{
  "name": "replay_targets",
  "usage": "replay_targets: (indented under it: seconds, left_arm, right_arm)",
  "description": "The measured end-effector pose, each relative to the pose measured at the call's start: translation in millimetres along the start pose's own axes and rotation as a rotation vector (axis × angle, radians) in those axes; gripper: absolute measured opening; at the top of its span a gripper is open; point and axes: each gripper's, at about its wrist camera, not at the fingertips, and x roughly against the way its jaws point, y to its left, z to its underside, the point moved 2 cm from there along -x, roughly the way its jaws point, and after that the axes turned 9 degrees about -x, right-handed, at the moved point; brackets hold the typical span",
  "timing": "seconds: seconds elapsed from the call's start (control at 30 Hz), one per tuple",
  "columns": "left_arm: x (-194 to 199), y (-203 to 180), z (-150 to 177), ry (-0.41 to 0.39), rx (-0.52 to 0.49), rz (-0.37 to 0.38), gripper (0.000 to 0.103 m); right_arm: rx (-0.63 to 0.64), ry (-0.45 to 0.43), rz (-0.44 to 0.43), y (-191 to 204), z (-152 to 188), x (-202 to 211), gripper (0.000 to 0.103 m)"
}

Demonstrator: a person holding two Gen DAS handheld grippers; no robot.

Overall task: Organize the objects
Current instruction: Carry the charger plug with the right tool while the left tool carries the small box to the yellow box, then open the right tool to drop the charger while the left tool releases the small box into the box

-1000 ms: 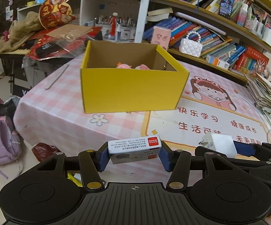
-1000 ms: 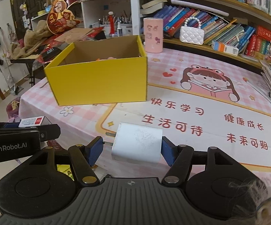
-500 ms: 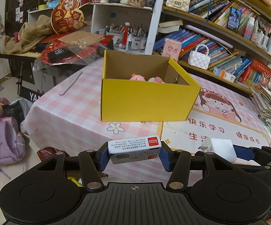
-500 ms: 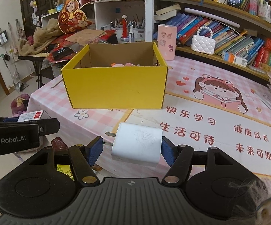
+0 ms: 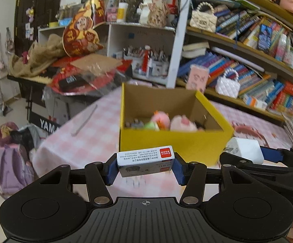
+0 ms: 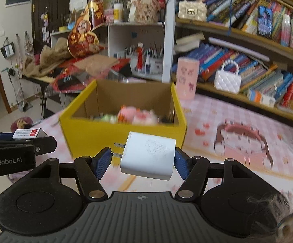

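My left gripper (image 5: 145, 165) is shut on a small white staple box (image 5: 146, 159) with a red label, held in the air short of the yellow cardboard box (image 5: 176, 141). My right gripper (image 6: 143, 161) is shut on a white plug charger (image 6: 149, 156), its prongs pointing left, also in front of the yellow box (image 6: 124, 135). The box is open at the top and holds pink plush toys (image 5: 168, 121) and other small things. Each gripper shows in the other's view: the charger at the right (image 5: 243, 149), the staple box at the left (image 6: 27, 133).
The box stands on a pink checked tablecloth (image 6: 237, 121) with a cartoon girl print. A pink cup (image 6: 187, 77) and a white handbag (image 6: 227, 81) stand behind it by full bookshelves. A cluttered side table (image 5: 75, 77) is at the left, a purple backpack (image 5: 10, 166) on the floor.
Both grippers have risen with their loads, so I now look down into the yellow box and see the toys inside. The grips have not changed.
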Motion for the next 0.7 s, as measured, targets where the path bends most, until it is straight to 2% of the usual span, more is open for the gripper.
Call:
replay_targets:
  seconds: [0.23,0.53,0.7]
  left_arm:
    - [-33.1,-4.4,-39.7,-0.061,-0.011,-0.048,0.053]
    - [-93.9,-14.9,-53.9,0.002,-0.062,-0.112,0.053]
    - [-122.4,-23.3,-56.8,0.039,-0.126,-0.154,0.053]
  right_arm:
    - [0.042,-0.045,-0.028,-4.2,-46.2,-42.1,0.064]
    - [0.094,-0.032,-0.057,-12.9,-78.8,-111.8,0.064]
    - [0.136,0.014,-0.086,-9.6,-91.1,-150.8,0.064]
